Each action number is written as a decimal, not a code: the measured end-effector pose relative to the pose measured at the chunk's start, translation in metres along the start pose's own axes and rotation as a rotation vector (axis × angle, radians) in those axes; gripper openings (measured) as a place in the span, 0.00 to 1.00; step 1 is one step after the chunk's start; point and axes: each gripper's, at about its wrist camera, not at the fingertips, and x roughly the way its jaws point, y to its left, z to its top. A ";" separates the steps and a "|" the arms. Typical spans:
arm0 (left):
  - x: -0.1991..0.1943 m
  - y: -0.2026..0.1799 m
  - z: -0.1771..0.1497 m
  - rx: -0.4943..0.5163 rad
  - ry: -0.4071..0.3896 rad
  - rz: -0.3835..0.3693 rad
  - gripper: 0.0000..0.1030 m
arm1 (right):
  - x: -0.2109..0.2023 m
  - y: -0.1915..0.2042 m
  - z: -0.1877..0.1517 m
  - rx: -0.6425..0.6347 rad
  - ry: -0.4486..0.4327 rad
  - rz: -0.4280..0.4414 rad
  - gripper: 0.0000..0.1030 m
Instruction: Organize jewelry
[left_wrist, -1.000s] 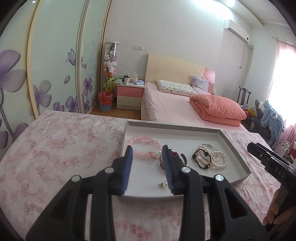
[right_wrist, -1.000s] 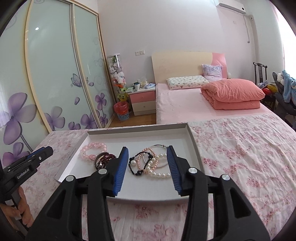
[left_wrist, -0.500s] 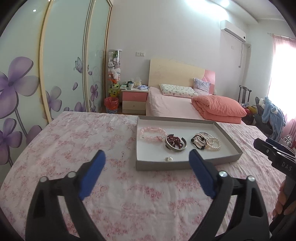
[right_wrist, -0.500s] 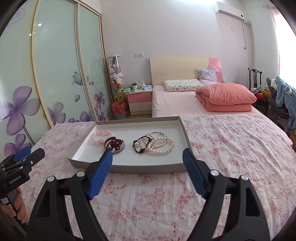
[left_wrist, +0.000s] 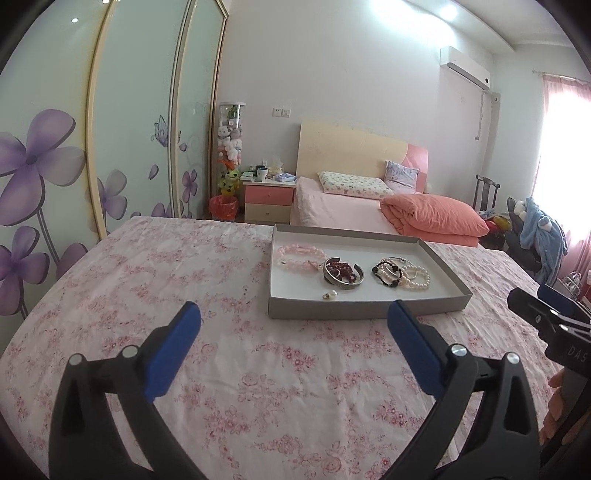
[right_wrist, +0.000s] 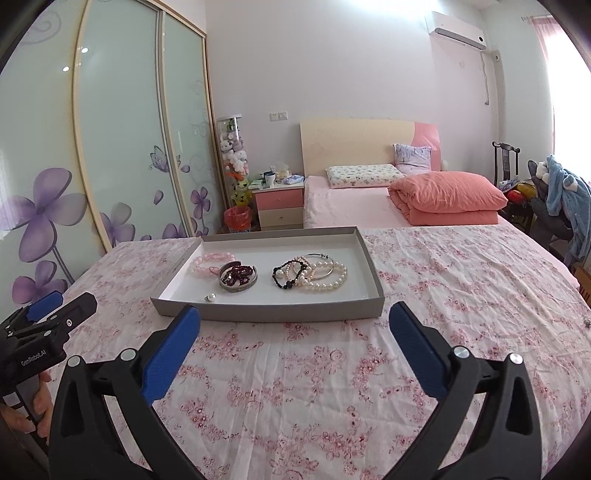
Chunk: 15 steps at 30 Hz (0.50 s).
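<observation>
A grey tray (left_wrist: 369, 309) (right_wrist: 266, 314) sits on the floral cloth. In it lie a pink bead bracelet (left_wrist: 299, 254) (right_wrist: 210, 260), a silver bangle with dark red beads (left_wrist: 343, 275) (right_wrist: 238, 277), black-and-pearl bracelets (left_wrist: 388, 271) (right_wrist: 286, 273), a pearl strand (left_wrist: 415, 277) (right_wrist: 325, 275) and a small pearl earring (left_wrist: 330, 294) (right_wrist: 210, 297). My left gripper (left_wrist: 293, 308) hangs short of the tray's front wall, jaws opening wide with nothing between them. My right gripper (right_wrist: 295, 310) stands likewise, jaws opening and empty.
The pink floral cloth (right_wrist: 332, 369) covers the whole surface around the tray. Behind it stand a pink bed (right_wrist: 351, 206), a nightstand (right_wrist: 280, 206) and flowered sliding doors (right_wrist: 122, 147). A chair heaped with clothes (right_wrist: 561, 199) stands at the right.
Both grippers have drawn back from over the tray to the cloth in front of it. Their jaws have spread from narrow to wide. The jewelry stays in the tray.
</observation>
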 end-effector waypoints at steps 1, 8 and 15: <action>-0.002 -0.001 -0.001 0.006 -0.006 0.002 0.96 | -0.001 0.000 -0.001 -0.002 -0.001 0.003 0.98; -0.012 -0.012 -0.006 0.050 -0.039 -0.009 0.96 | -0.005 0.000 -0.007 0.004 -0.005 0.009 0.98; -0.012 -0.014 -0.006 0.049 -0.041 -0.014 0.96 | -0.006 -0.002 -0.007 0.011 -0.011 0.006 0.98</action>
